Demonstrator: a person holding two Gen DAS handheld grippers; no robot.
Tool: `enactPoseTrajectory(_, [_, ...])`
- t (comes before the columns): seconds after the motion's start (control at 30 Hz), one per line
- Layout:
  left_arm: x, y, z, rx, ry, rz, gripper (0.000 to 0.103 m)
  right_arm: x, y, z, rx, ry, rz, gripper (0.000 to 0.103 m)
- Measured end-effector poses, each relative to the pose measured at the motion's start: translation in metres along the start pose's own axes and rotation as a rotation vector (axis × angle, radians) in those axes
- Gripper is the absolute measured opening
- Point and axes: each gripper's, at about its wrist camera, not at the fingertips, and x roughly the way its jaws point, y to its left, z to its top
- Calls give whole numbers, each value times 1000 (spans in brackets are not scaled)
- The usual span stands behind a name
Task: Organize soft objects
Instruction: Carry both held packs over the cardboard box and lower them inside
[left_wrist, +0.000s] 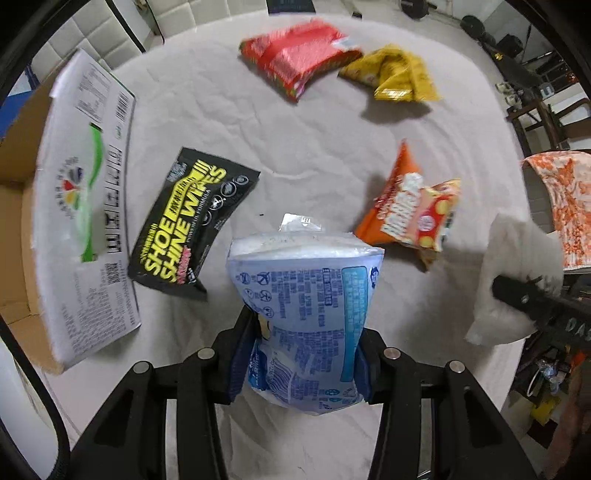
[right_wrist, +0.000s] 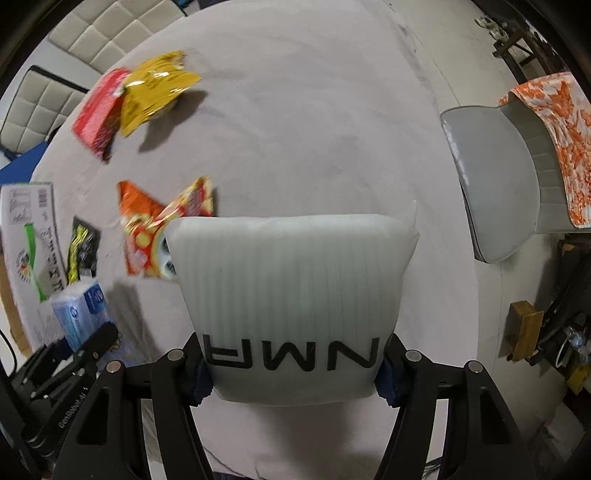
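Observation:
My left gripper (left_wrist: 303, 347) is shut on a blue and white tissue pack (left_wrist: 306, 295), held off the white tabletop (left_wrist: 303, 147). My right gripper (right_wrist: 295, 376) is shut on a white foam pouch (right_wrist: 295, 280) with black letters, also lifted; the pouch (left_wrist: 513, 280) shows at the right edge of the left wrist view. On the table lie a black shoe-wipes packet (left_wrist: 188, 218), an orange snack bag (left_wrist: 410, 206), a red packet (left_wrist: 295, 55) and a yellow packet (left_wrist: 395, 74). The tissue pack (right_wrist: 81, 310) appears low on the left in the right wrist view.
An open cardboard box (left_wrist: 74, 206) with a white printed flap stands at the table's left edge. A grey chair (right_wrist: 495, 181) draped with an orange patterned cloth (right_wrist: 554, 140) sits beyond the right edge. Padded chairs stand at the far side.

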Motion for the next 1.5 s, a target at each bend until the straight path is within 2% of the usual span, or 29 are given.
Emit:
enactPoseTrajectory(0.23, [-48, 13, -15, -3, -89, -40, 43, -37, 11, -26, -50, -44, 25, 69])
enactPoseTrajectory(0.3, [-72, 13, -18, -3, -118, -50, 43, -49, 17, -34, -56, -59, 38, 69])
enactPoseTrajectory(0.4, [-75, 25, -7, -6, -153, -69, 43, -55, 32, -34, -68, -79, 48, 69])
enactPoseTrajectory(0.5, [-93, 40, -11, -9, -190, -101, 43, -73, 49, -38, -87, -103, 58, 69])
enactPoseTrajectory(0.53, [-89, 45, 0, -12, -194, -110, 43, -81, 60, -43, -95, -114, 64, 69])
enactPoseTrajectory(0.6, [-99, 62, -1, -24, -204, -138, 43, -95, 72, -50, -109, -134, 76, 69])
enactPoseTrajectory(0.83, [-128, 143, -8, -72, -251, -149, 44, -136, 156, -70, -162, -191, 150, 69])
enactPoseTrajectory(1.0, [-129, 210, -7, -89, -245, -119, 44, -150, 234, -78, -229, -214, 183, 69])
enactPoseTrajectory(1.1, [-123, 247, 0, -84, -241, -103, 44, -147, 279, -77, -260, -211, 192, 69])
enactPoseTrajectory(1.23, [-111, 278, 15, -3, -265, 27, 44, -132, 333, -69, -297, -206, 179, 69])
enactPoseTrajectory(1.5, [-82, 341, 48, -51, -235, -22, 44, -82, 421, -34, -331, -165, 132, 69])
